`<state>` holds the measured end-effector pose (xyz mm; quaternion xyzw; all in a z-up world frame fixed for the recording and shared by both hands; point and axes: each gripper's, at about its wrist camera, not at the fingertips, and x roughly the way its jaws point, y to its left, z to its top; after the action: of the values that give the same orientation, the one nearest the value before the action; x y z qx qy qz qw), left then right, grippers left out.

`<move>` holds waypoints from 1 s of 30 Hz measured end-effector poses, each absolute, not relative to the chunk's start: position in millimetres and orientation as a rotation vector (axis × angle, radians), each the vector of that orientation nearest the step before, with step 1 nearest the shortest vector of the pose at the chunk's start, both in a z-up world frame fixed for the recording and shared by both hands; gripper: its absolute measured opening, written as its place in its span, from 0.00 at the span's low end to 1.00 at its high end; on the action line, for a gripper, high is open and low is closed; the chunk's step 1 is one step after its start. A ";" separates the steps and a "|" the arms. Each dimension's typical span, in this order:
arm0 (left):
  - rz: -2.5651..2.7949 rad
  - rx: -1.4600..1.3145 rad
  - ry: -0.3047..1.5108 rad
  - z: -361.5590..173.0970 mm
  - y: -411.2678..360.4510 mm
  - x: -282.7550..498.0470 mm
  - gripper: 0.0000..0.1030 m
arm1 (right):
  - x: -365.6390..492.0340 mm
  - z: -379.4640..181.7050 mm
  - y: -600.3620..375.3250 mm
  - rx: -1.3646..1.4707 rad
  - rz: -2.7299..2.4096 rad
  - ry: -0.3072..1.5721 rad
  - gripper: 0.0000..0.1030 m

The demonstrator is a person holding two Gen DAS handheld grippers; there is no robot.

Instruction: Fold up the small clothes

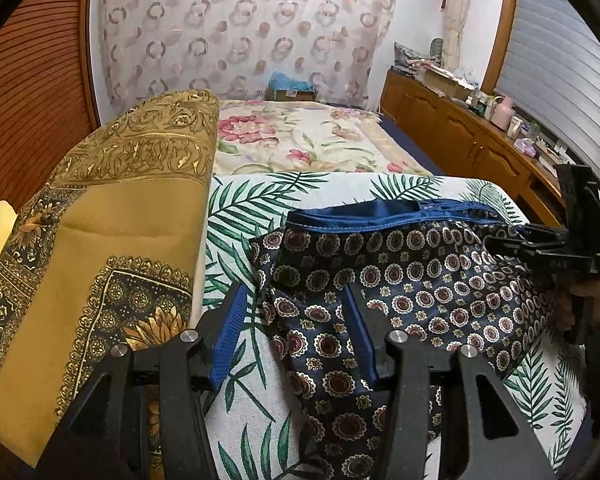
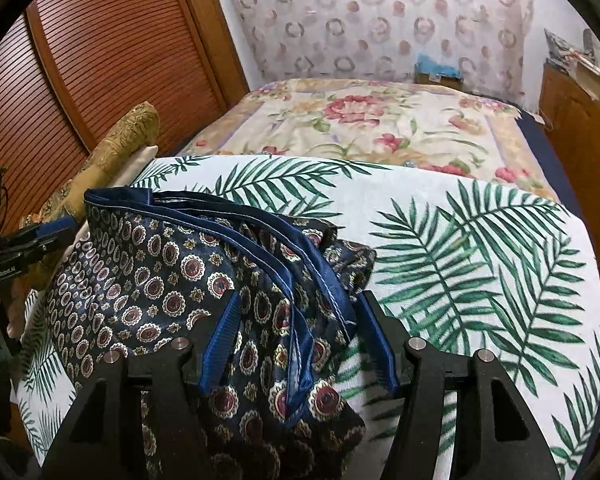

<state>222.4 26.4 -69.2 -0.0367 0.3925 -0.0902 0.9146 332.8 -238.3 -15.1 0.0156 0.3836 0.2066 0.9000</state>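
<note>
Navy medallion-print garment [image 1: 400,280] lies rumpled on the palm-leaf cloth [image 1: 236,208] over the bed. Left tool [image 1: 296,304] spread wide over its left edge. Right tool [image 2: 296,314] also wide, straddling the blue hem [image 2: 300,252]. Lettering on the left tool unreadable.

A pair of navy shorts [image 1: 404,280] patterned with small red and cream medallions lies crumpled on a palm-leaf cloth [image 1: 332,188]; its plain blue waistband [image 1: 380,220] runs along the far edge, gaping open in loose folds; the legs trail toward the near side; the fabric is wrinkled, not yet folded flat.
</note>
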 end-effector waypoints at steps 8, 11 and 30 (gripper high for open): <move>-0.193 -0.066 0.814 -71.0 21.3 224.6 0.49 | 335.8 -17.1 -230.7 -0.017 0.492 0.776 0.30; -0.198 -0.057 0.810 -69.3 19.3 227.0 0.49 | 334.3 -16.9 -232.6 -0.013 0.538 0.770 0.14; -0.199 -0.052 0.886 -85.3 9.0 274.9 0.52 | 336.1 -8.3 -262.1 -0.061 0.499 0.737 0.11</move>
<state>274.9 9.0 -85.3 -0.0251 0.4278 -0.0960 0.8984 336.1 -262.1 -8.3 -0.0297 0.3565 0.2411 0.9022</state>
